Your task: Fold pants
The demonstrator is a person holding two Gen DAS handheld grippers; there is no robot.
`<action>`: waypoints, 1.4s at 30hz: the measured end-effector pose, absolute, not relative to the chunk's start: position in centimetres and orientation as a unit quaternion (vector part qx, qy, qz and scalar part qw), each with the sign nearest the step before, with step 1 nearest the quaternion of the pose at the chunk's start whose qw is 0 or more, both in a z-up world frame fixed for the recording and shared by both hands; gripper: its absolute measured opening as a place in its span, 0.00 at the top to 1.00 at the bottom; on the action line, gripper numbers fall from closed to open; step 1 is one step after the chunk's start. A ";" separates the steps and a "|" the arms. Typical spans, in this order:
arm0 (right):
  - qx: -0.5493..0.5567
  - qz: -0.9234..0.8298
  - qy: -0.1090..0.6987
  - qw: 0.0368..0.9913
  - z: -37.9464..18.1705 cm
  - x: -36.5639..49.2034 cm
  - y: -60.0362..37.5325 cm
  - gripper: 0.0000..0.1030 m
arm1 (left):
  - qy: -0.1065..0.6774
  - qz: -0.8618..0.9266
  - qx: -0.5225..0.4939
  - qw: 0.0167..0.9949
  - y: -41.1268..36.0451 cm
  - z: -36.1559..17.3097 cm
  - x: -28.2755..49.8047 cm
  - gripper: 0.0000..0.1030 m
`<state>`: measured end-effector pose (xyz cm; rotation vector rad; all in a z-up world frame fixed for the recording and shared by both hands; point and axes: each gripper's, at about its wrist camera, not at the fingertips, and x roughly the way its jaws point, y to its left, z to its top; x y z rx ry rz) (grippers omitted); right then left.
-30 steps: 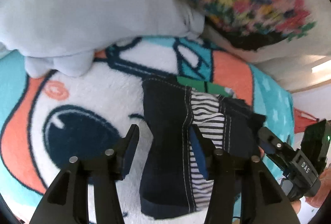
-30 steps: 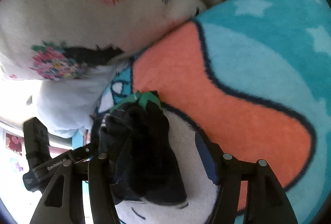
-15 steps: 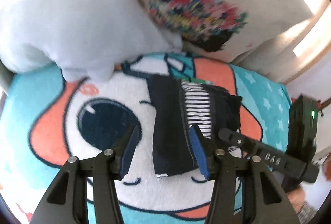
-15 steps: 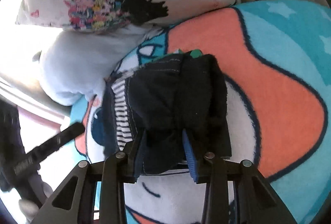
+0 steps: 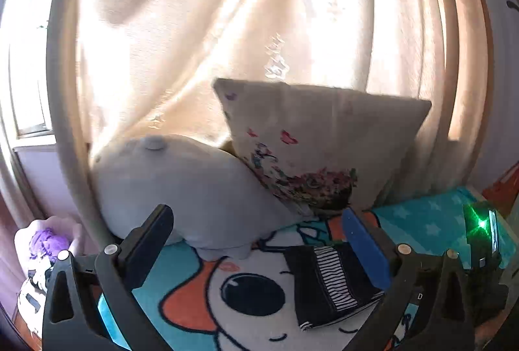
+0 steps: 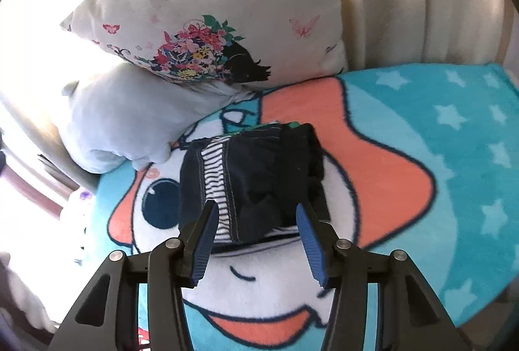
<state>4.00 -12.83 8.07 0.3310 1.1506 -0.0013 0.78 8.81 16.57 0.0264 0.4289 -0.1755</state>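
Looking along the left gripper (image 5: 256,240), its jaws stand spread wide, having just been opening, with nothing between the pads. Beyond and below them the folded pants (image 5: 327,279), dark with a striped panel, lie on a turquoise cartoon blanket (image 5: 431,221), just right of the big printed eye. Farther off, a pale grey cushion (image 5: 181,189) leans at the left and a flowered pillow (image 5: 324,150) rests against it at the right, both before a sunlit cream curtain (image 5: 227,27). Part of the right gripper's body with a green light (image 5: 480,221) shows at the right edge.

From the right wrist, the right gripper (image 6: 256,240) hangs above the near edge of the pants (image 6: 253,176); its jaws have just been opening and stand parted, the blue pads (image 6: 309,240) clear of the cloth. The bundle sits mid-blanket (image 6: 438,140) on the white cartoon face, with the grey cushion (image 6: 129,114) and flowered pillow (image 6: 227,10) at the far left.
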 end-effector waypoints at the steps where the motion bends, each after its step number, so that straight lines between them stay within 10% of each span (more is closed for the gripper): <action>1: 0.153 -0.007 0.545 0.824 8.3 3.9 -12.7 0.45 | 0.216 -0.080 0.009 0.973 9.3 16.5 0.5 0.00; 21: 0.046 -0.026 0.582 0.811 5.8 -0.9 -11.6 0.37 | 0.489 -0.110 0.058 0.863 4.3 4.7 0.0 0.00; 42: 0.049 -0.008 0.582 0.812 5.0 -1.8 -14.3 0.35 | 0.544 -0.103 0.074 0.829 0.7 2.4 0.5 0.00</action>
